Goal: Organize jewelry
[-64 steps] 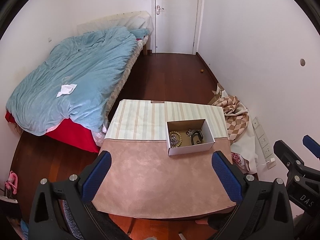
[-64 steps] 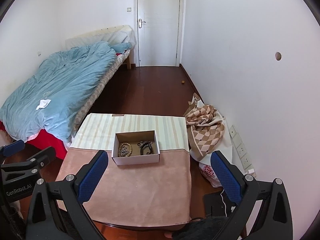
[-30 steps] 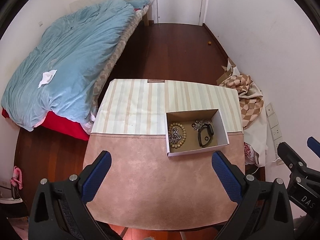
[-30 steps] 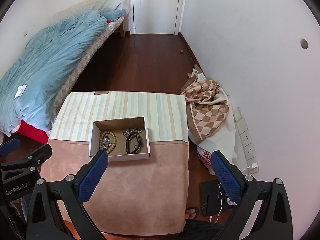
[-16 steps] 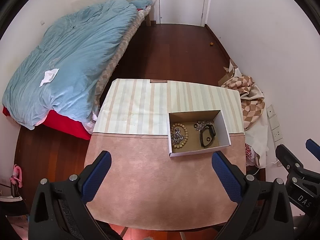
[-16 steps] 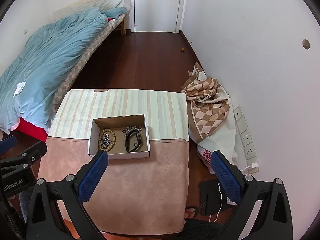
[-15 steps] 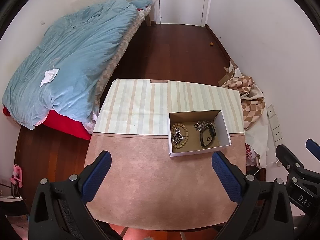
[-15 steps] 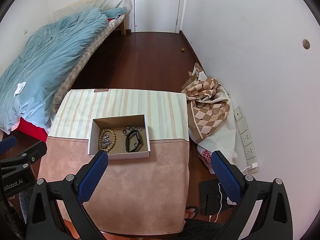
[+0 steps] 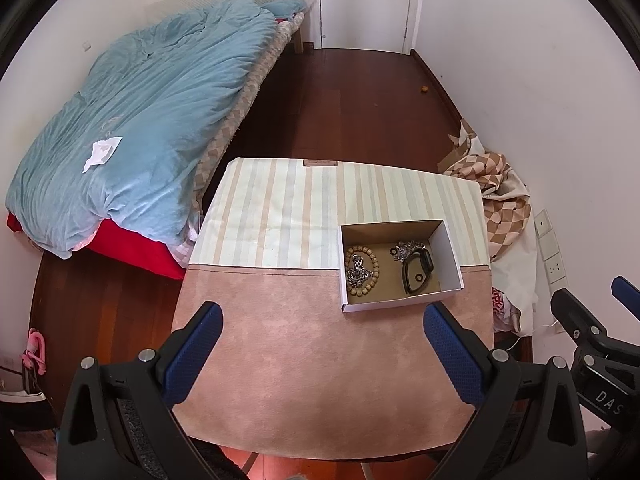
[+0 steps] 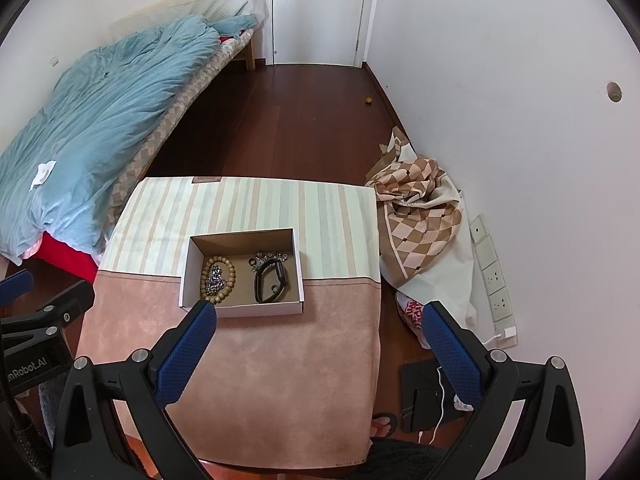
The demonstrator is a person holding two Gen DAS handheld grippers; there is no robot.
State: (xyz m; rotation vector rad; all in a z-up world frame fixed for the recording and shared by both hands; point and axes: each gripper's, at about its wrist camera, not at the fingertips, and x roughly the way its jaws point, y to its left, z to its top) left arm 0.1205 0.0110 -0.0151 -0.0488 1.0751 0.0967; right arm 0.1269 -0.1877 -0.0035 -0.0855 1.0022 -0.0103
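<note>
While both grippers, left (image 9: 322, 330) & right (image 10: 320, 320), hang spread & empty short of box (image 10: 241, 312): approach from above, nip beads (image 10: 218, 278) w/o snagging chain (image 10: 216, 276).

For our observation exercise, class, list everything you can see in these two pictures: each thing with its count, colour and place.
table: one, pink and striped cloth cover, centre.
cardboard box: one, white outside, brown inside, on the table.
bead bracelet: one, tan, left in the box.
silver chain: one, inside the bead loop.
black band: one, right in the box.
small metal pieces: several, silver, behind the band.
bed: one, blue duvet, left.
door: one, white, far end.
checked cloth: one, brown and cream, floor by right wall.
wall sockets: several, white, right wall.
left gripper: blue pads, open.
right gripper: blue pads, open.
</note>
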